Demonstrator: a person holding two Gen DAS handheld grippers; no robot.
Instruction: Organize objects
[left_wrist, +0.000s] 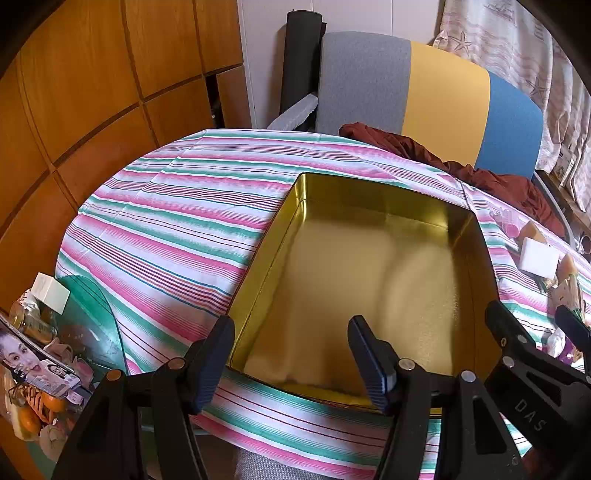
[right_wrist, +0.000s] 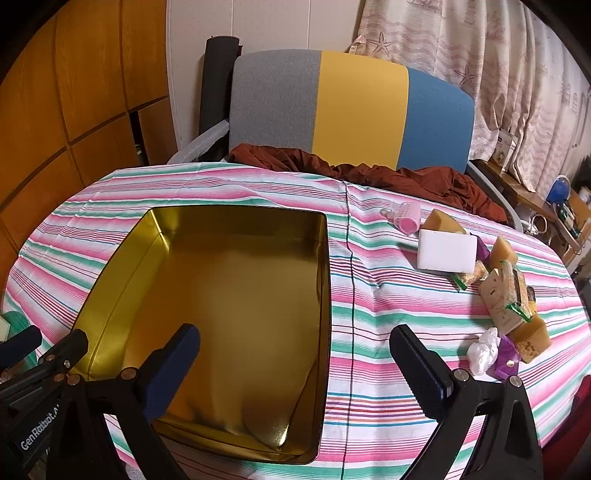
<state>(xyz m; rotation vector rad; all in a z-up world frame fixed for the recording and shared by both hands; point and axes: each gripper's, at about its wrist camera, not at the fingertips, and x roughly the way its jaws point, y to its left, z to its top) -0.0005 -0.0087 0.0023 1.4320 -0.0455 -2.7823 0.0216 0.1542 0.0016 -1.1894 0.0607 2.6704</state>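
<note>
Though glare blurs floor, gold tin apparently empty.

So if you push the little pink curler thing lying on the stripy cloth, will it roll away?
Probably. The small pink hair roller looks round and lies on its side, so a nudge could roll it. It seems hollow, likely light. The wrinkled striped tablecloth might slow it.

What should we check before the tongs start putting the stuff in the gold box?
1. Gold tin has nothing in it: ok.
2. Right tongs open, holding nothing: ok.
3. Left tongs open, holding nothing: ok.
4. White block lies uncovered on top, easy to grab: ok.
5. Pile of small items is jumbled, pieces overlapping: not ok.
6. Pink roller will stay put and not roll: cannot tell.
</note>
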